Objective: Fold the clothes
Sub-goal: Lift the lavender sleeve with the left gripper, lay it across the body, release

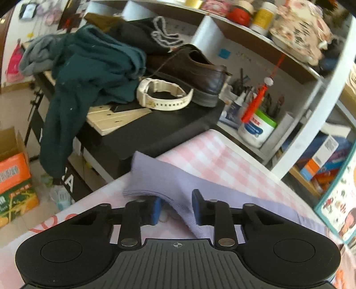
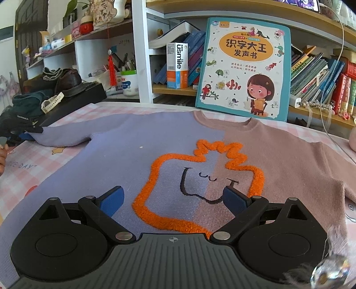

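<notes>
While the left gripper [image 1: 175, 207], jaws part open, straddles the lilac knit sleeve [image 1: 160, 177] near the desk's left edge unpinched, right gripper [image 2: 172, 201] hovers wide open, empty, over the lilac-and-mauve sweater [image 2: 155, 142] lying flat mid-desk. Judgement: pinch cuff fully before folding inward.

The bottom of the sweater [image 2: 155, 142] is hidden under the right gripper [image 2: 173, 197], and its brown sleeve runs off the right edge. The end of the purple sleeve [image 1: 155, 177] dips behind the left gripper [image 1: 175, 206], so its grip cannot be told. Shelf jars [image 1: 264, 15] look blurry.
</notes>
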Action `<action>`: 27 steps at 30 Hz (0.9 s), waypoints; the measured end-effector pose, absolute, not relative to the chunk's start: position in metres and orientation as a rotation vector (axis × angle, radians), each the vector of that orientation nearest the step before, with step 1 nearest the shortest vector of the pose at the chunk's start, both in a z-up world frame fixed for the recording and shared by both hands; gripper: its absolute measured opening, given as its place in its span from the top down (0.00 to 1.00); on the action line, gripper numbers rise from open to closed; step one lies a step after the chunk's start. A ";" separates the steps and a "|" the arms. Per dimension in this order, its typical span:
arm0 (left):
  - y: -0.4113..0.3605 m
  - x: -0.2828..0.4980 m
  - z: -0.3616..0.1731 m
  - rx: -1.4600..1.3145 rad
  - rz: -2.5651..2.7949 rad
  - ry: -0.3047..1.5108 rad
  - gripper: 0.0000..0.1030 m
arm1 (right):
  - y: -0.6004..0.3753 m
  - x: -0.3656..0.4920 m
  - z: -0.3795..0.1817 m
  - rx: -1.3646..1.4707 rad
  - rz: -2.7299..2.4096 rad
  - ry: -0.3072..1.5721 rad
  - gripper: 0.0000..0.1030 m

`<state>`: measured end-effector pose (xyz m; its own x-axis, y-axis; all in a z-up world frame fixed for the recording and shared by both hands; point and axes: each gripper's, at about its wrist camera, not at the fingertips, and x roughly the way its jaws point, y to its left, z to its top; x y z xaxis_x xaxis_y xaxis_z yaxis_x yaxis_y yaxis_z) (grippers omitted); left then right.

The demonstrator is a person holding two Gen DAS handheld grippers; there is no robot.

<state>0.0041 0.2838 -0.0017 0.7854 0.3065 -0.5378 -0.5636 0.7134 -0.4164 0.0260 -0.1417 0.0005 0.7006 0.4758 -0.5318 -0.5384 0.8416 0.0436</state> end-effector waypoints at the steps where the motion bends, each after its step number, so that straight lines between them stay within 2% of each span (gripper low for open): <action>1: 0.286 0.004 -0.002 -0.612 0.503 0.456 0.81 | -0.141 0.026 0.001 -0.124 0.563 0.557 0.07; 7: 0.288 0.005 -0.005 -0.617 0.477 0.462 0.96 | -0.151 0.017 0.005 -0.145 0.517 0.505 0.07; 14: 0.271 0.007 0.022 -0.582 0.393 0.383 0.97 | -0.192 0.010 0.002 -0.222 0.383 0.528 0.07; 27: 0.125 0.081 0.111 -0.353 -0.052 0.282 0.97 | -0.241 0.007 -0.008 -0.119 0.311 0.633 0.07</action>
<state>0.0808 0.1252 0.1114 0.9596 -0.0993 -0.2633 0.0015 0.9375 -0.3480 0.0065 -0.2407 -0.0082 0.7619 0.2494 -0.5978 -0.3213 0.9469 -0.0144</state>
